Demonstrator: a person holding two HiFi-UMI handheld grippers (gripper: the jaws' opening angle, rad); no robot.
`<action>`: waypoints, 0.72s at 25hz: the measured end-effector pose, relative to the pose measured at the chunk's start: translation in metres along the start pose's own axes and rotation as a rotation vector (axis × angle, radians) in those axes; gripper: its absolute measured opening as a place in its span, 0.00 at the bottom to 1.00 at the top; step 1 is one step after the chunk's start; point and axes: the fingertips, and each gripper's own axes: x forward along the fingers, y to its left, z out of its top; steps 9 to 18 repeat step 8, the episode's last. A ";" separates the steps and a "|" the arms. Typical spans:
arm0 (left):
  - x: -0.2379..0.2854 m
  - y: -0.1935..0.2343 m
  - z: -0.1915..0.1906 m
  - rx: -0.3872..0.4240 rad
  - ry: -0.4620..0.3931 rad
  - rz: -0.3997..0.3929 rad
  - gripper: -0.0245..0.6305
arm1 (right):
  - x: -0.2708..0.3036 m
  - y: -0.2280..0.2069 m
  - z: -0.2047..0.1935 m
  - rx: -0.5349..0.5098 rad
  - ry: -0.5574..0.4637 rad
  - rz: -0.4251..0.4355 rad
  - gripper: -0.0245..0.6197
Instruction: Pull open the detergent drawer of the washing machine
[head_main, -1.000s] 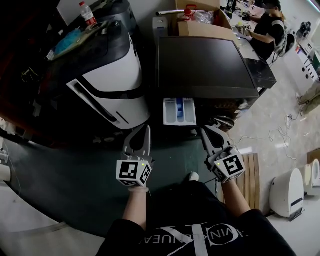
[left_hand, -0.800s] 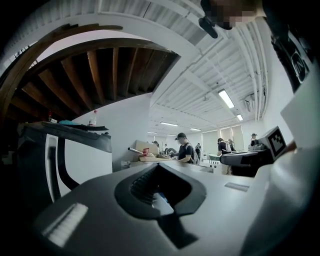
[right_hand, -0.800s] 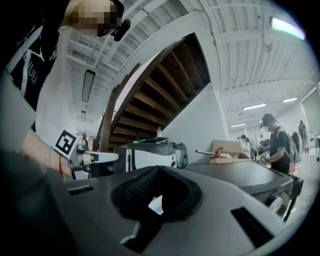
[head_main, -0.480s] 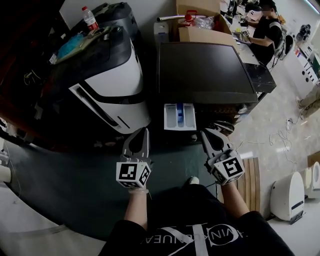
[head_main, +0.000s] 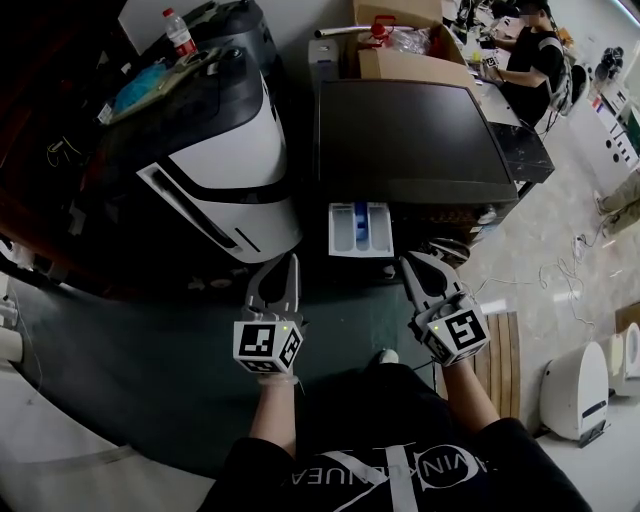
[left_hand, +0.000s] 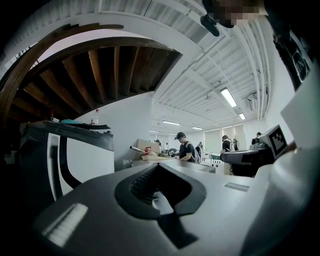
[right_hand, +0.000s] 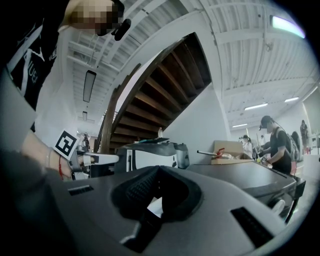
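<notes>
Jutting lengthwise from the washing machine (head_main: 410, 140) toward the clenched, empty left tool (head_main: 292, 260) and right tool (head_main: 408, 263): the detergent drawer (head_main: 358, 229).

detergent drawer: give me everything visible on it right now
The detergent drawer is a white, plastic-looking tray. It stands pulled out from the front of the dark-topped washing machine, with its open side facing up in the head view. It is split into lengthwise compartments, and one has a blue insert near the machine end. Any contents cannot be made out. Nothing touches it: the left gripper and right gripper sit short of it, both shut and empty.
</notes>
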 end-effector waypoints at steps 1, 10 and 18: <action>0.000 0.001 -0.001 -0.002 0.002 0.002 0.05 | 0.001 0.000 -0.001 -0.005 0.002 0.002 0.05; -0.003 0.007 -0.008 -0.014 0.013 0.008 0.05 | 0.004 0.002 -0.007 0.011 0.000 0.000 0.05; -0.003 0.007 -0.008 -0.014 0.013 0.008 0.05 | 0.004 0.002 -0.007 0.011 0.000 0.000 0.05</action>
